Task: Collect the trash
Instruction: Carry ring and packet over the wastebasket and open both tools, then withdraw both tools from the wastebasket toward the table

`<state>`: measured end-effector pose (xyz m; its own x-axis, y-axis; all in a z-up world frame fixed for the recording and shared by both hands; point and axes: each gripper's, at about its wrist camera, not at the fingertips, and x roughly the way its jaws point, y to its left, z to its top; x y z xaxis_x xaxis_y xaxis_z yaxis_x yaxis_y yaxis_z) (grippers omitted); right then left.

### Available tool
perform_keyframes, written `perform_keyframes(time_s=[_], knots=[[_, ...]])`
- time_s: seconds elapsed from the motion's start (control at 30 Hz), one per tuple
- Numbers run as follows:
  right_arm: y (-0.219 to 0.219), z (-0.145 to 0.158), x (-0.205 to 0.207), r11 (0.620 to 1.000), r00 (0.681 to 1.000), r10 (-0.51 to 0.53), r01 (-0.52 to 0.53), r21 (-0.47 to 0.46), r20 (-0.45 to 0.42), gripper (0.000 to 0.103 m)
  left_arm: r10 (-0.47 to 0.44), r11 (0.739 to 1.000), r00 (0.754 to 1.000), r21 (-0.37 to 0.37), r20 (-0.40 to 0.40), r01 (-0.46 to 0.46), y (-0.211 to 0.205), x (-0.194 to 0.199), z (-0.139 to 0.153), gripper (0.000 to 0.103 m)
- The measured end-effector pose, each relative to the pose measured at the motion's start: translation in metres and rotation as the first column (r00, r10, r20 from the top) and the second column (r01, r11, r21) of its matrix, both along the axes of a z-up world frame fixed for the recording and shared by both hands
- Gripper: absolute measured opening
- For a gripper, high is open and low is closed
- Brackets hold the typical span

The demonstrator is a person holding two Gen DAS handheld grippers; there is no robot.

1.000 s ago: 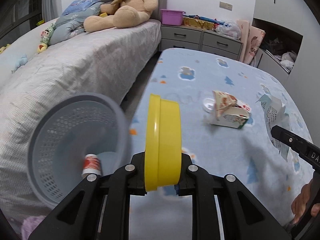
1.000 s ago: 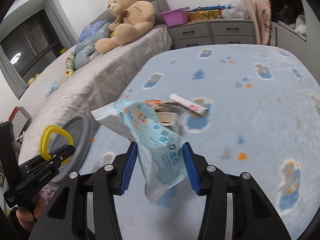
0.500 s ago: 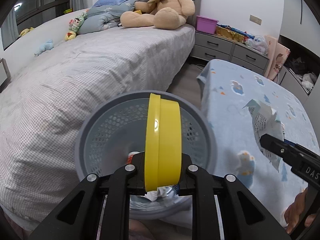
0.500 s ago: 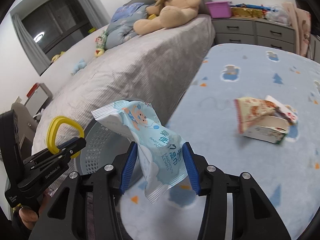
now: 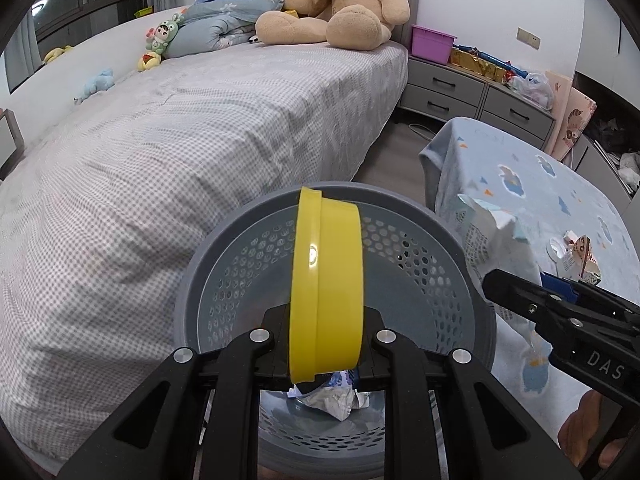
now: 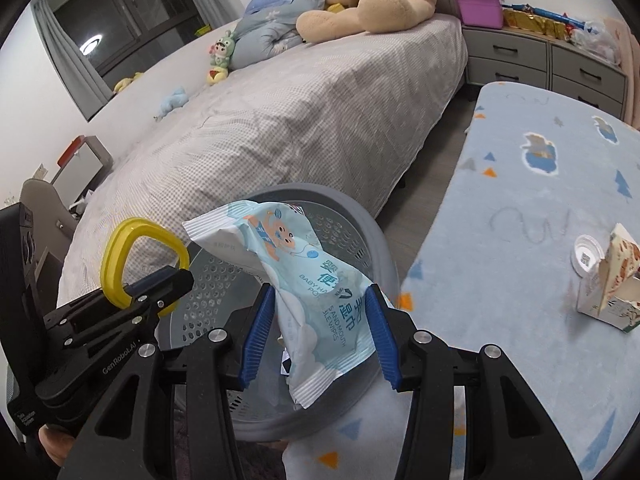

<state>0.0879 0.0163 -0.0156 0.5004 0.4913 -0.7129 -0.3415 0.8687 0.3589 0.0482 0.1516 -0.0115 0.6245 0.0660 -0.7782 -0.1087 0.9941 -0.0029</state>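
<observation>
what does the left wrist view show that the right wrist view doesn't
Only the left wrist view shows crumpled trash at the bottom of the bin.

Only the right wrist view shows the printed front of the wipes pack and a red and white box past the bed.

Both show the grey bin, the yellow ring in the left claw, the teddy bear and the torn carton.

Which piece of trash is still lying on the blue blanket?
The torn carton beside a white lid; the yellow lid and wipes packet are held in grippers over the bin.
</observation>
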Motion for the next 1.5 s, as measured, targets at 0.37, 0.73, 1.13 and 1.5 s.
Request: perform_keyframes(time_s=[0.37, 0.73, 1.13, 1.5], knots=[[0.013, 0.000, 0.004, 1.000, 1.000, 0.012, -0.011, -0.008, 0.008, 0.060, 0.050, 0.999, 0.999, -0.016, 0.016, -0.050, 0.015, -0.002, 0.000, 0.057], [0.011, 0.001, 0.003, 1.000, 1.000, -0.003, 0.003, -0.021, 0.012, 0.060, 0.099, 0.995, 0.995, -0.014, 0.022, -0.099, 0.024, -0.003, 0.002, 0.063], [0.013, -0.002, -0.004, 0.998, 1.000, -0.003, 0.003, -0.056, 0.010, 0.060, 0.099, 0.995, 0.995, -0.019, 0.019, -0.099, 0.024, -0.003, 0.000, 0.064], [0.001, 0.002, -0.011, 0.997, 1.000, -0.028, 0.029, -0.066, 0.009, 0.062, 0.093, 0.995, 0.996, -0.022, 0.019, -0.092, 0.020, -0.003, -0.001, 0.065]])
